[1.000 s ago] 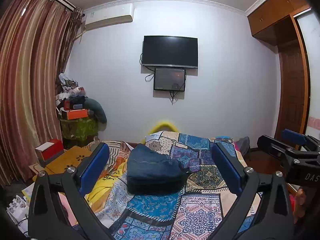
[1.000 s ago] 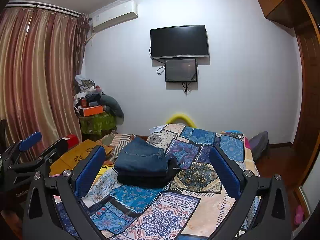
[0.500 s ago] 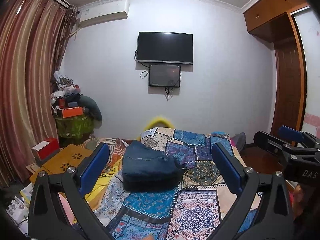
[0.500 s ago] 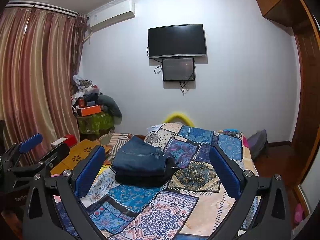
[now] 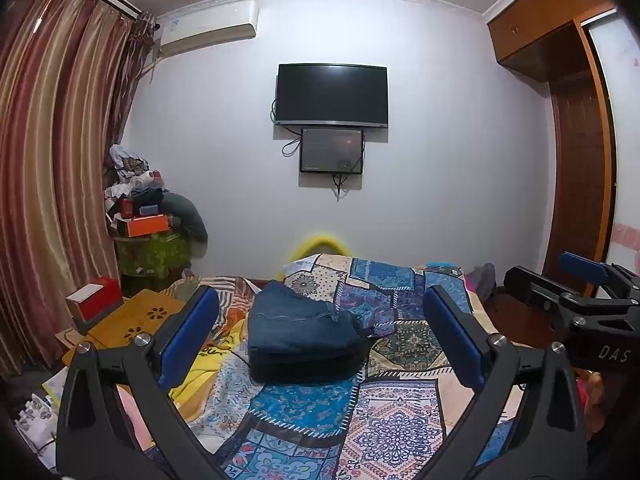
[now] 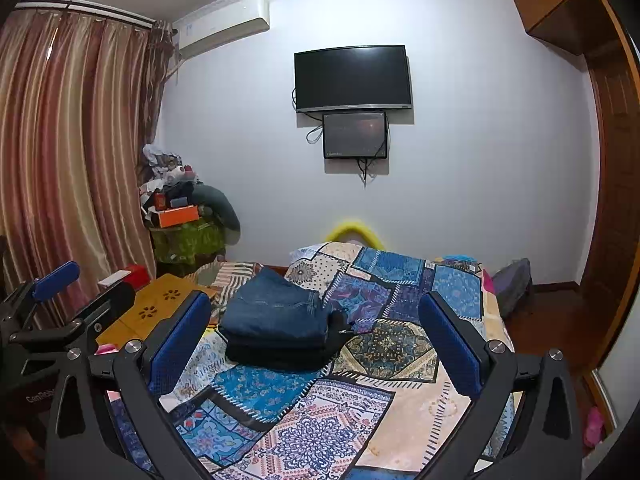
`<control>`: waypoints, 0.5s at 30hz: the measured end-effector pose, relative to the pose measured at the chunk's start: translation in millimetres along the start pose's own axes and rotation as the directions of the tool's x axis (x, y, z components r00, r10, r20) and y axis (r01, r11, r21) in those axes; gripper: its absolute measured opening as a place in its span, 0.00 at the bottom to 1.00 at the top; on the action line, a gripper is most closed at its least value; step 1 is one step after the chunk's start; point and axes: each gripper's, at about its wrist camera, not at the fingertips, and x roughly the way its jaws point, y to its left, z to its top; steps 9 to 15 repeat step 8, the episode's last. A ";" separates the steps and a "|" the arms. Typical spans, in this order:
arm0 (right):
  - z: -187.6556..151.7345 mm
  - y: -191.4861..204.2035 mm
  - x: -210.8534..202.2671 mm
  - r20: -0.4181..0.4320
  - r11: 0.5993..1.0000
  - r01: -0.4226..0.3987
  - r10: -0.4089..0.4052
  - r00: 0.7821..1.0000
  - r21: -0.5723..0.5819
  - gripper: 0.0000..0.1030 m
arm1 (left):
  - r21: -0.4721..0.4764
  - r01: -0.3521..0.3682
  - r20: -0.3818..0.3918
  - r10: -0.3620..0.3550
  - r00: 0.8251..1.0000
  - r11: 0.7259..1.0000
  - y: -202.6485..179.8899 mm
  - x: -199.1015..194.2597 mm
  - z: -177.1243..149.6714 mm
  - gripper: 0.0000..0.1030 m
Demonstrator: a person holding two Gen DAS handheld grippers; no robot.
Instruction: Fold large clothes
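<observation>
Folded blue jeans [image 5: 298, 322] [image 6: 276, 314] lie on top of a folded dark garment [image 5: 304, 366] [image 6: 280, 354], stacked on the patchwork bedspread [image 5: 400, 344] [image 6: 380, 360]. My left gripper [image 5: 320, 338] is held open above the near end of the bed, well short of the stack, with nothing between its blue pads. My right gripper [image 6: 316, 340] is likewise open and empty, also back from the stack. Each gripper shows at the edge of the other's view: the right gripper [image 5: 576, 292] at the far right, the left gripper [image 6: 60, 300] at the far left.
A low wooden table [image 5: 136, 320] with a red box [image 5: 94, 298] stands left of the bed. Behind it a cluttered stand [image 5: 148, 240] sits by the striped curtain [image 5: 48, 160]. A television [image 5: 332, 94] hangs on the far wall. A wooden wardrobe [image 5: 576, 140] is at right.
Both grippers have drawn back and tilted up slightly, so the stack of folded clothes sits a little lower and farther off. Both stayed open and empty.
</observation>
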 end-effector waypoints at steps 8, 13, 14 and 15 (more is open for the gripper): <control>-1.8 -0.1 2.9 -0.010 1.000 0.003 -0.003 1.000 -0.006 1.00 | -0.005 -0.005 -0.005 0.005 1.000 1.000 0.6 2.3 -1.0 0.99; -1.8 -0.1 2.9 -0.010 1.000 0.003 -0.003 1.000 -0.006 1.00 | -0.005 -0.005 -0.005 0.005 1.000 1.000 0.6 2.3 -1.0 0.99; -1.8 -0.1 2.9 -0.010 1.000 0.003 -0.003 1.000 -0.006 1.00 | -0.005 -0.005 -0.005 0.005 1.000 1.000 0.6 2.3 -1.0 0.99; -1.8 -0.1 2.9 -0.010 1.000 0.003 -0.003 1.000 -0.006 1.00 | -0.005 -0.005 -0.005 0.005 1.000 1.000 0.6 2.3 -1.0 0.99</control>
